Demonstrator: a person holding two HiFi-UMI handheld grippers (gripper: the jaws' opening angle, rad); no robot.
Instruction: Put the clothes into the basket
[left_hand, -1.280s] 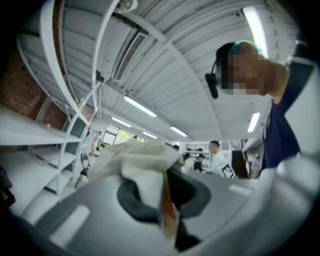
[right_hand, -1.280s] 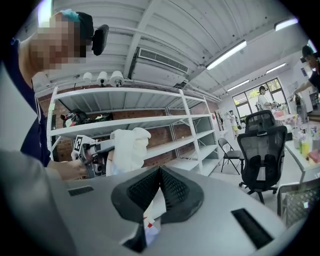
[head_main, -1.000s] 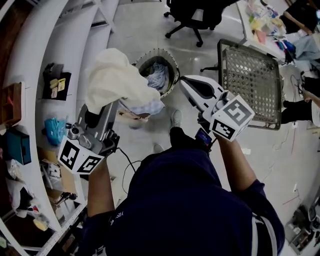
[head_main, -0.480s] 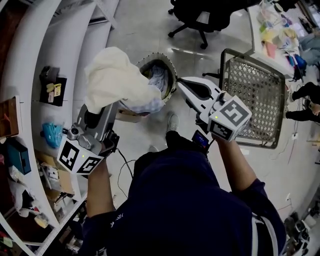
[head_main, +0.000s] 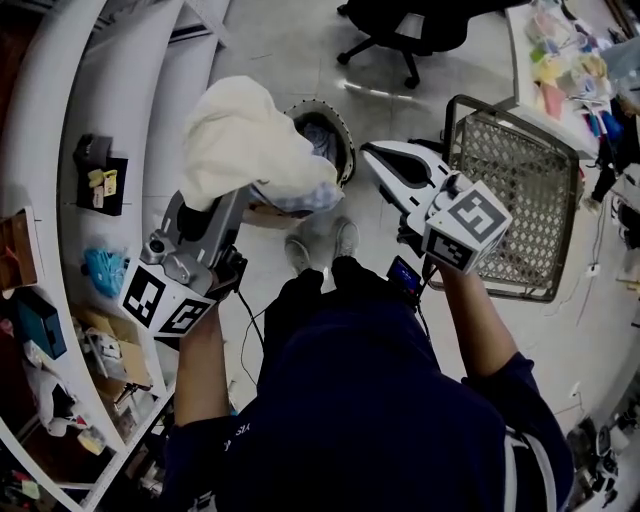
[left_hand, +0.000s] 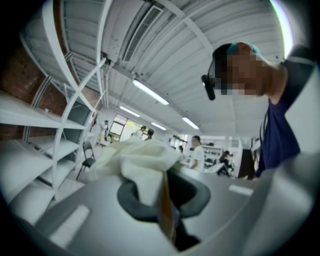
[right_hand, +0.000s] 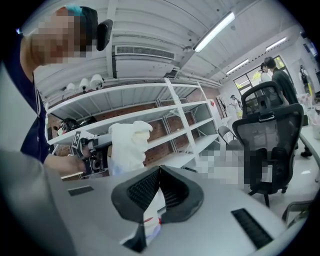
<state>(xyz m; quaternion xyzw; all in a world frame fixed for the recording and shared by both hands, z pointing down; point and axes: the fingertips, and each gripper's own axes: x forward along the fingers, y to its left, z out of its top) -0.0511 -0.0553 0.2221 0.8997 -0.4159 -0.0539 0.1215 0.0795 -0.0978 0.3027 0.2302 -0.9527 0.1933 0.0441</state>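
A cream garment (head_main: 243, 140) hangs bunched from my left gripper (head_main: 232, 196), which is shut on it; a pale blue fold droops beneath. It hovers over the left rim of the round woven basket (head_main: 347, 150) on the floor, which has light blue clothes (head_main: 322, 140) inside. In the left gripper view the cream garment (left_hand: 137, 162) spills out over the jaws of the left gripper (left_hand: 162, 172). My right gripper (head_main: 372, 152) is level beside the basket's right rim, shut with nothing held. In the right gripper view the right gripper (right_hand: 160, 169) has its pads together, and the cream garment (right_hand: 127, 145) shows beyond.
White shelving (head_main: 60, 120) with small items runs along the left. A wire mesh basket (head_main: 510, 190) stands to the right, a black office chair (head_main: 400, 25) beyond the woven basket, and a cluttered table (head_main: 570, 70) at top right. The person's feet (head_main: 320, 245) are just short of the basket.
Both grippers have moved forward toward the basket and a little down. The cream garment now overlaps the basket's left rim. The person's feet have stepped closer.
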